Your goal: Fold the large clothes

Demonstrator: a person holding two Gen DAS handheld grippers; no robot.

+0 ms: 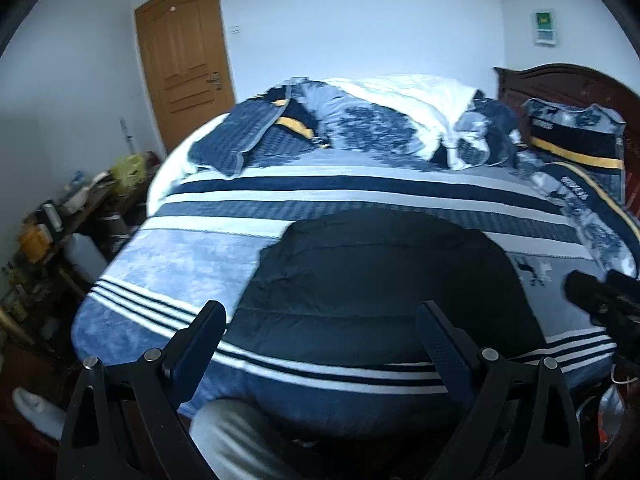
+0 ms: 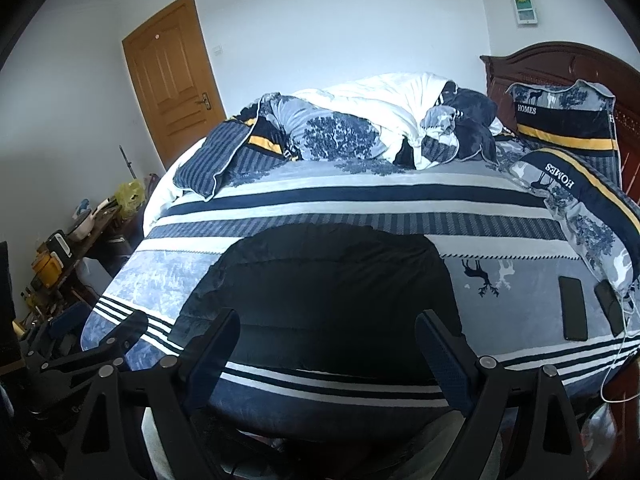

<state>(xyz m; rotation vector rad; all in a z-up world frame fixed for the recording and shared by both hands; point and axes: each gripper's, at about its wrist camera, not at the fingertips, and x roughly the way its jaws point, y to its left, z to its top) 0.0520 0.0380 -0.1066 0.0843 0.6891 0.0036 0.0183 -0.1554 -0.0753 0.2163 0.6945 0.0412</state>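
A dark navy padded garment (image 1: 380,284) lies flat on the near part of the blue-and-white striped bed (image 1: 192,264); in the right wrist view the garment (image 2: 328,292) lies just beyond my fingers. My left gripper (image 1: 320,320) is open and empty, held above the bed's near edge in front of the garment. My right gripper (image 2: 328,328) is open and empty at the same edge. The right gripper also shows in the left wrist view (image 1: 604,300) at the far right. The left gripper shows in the right wrist view (image 2: 100,344) at lower left.
A bunched quilt (image 2: 380,120) and pillows (image 2: 568,120) lie at the far end by the wooden headboard (image 2: 560,60). Two phones (image 2: 574,308) with a cable lie on the bed's right side. A cluttered side table (image 1: 60,216) stands left of the bed. A wooden door (image 1: 184,60) is behind.
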